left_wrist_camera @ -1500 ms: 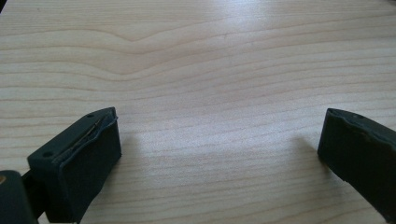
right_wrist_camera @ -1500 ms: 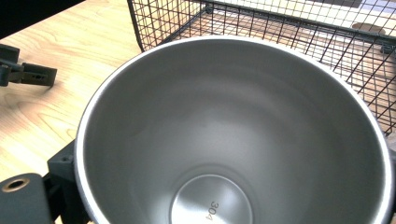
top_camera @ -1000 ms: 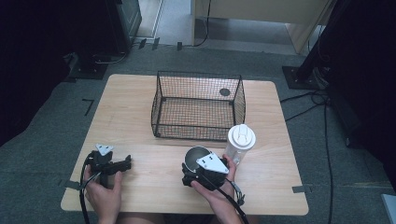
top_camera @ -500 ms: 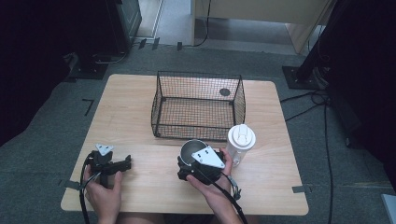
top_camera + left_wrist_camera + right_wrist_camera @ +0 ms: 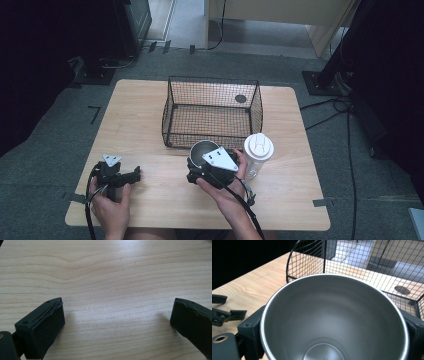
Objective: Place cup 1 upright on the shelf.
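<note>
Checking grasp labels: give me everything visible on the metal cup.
The metal cup is a round, brushed, steel-looking tumbler, open at the top, empty, with a thin bright rim and a flat base ring inside. It is upright. The right gripper holds it, a black finger against each side of its wall. It sits just in front of the wire basket, left of the white lidded cup, near the table front.

Steel cup: base cut off by the bottom edge, outer wall hidden behind its rim; right gripper covers most of it from above.
</note>
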A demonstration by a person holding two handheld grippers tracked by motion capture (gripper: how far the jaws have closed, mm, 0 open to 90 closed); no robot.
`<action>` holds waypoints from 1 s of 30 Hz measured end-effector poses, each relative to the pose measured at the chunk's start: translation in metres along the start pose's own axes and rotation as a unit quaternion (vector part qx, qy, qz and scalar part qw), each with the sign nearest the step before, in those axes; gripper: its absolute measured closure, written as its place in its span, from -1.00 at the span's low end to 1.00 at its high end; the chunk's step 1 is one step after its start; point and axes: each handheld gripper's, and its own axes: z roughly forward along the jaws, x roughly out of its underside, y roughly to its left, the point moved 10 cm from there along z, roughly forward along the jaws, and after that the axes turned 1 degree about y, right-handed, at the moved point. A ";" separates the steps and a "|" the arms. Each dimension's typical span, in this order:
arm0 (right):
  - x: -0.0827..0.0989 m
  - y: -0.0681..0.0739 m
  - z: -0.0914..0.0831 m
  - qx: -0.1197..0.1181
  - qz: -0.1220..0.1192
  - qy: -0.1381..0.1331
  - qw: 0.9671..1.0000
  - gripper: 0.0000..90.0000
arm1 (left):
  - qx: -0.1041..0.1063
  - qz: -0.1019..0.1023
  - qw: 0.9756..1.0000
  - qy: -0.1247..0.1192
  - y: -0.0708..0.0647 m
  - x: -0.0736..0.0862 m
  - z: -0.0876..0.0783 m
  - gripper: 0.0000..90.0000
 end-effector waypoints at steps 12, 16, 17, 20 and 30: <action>-0.019 0.000 0.004 0.002 0.001 -0.012 1.000 -0.85 | 0.000 0.001 1.000 -0.001 0.000 -0.001 0.000 -1.00; -0.025 -0.002 0.006 0.005 -0.001 -0.014 1.000 -0.85 | 0.000 0.001 1.000 -0.001 0.000 -0.001 0.000 -1.00; -0.027 -0.003 0.006 0.006 -0.002 -0.016 1.000 -0.85 | 0.001 0.001 1.000 0.000 0.000 0.000 0.000 -1.00; -0.034 -0.004 0.006 0.004 0.000 -0.022 1.000 -0.85 | 0.001 0.001 1.000 0.000 0.000 0.000 0.000 -1.00; -0.056 -0.014 0.005 0.017 0.006 -0.056 0.998 -0.85 | 0.001 0.001 1.000 0.000 -0.001 -0.001 0.001 -1.00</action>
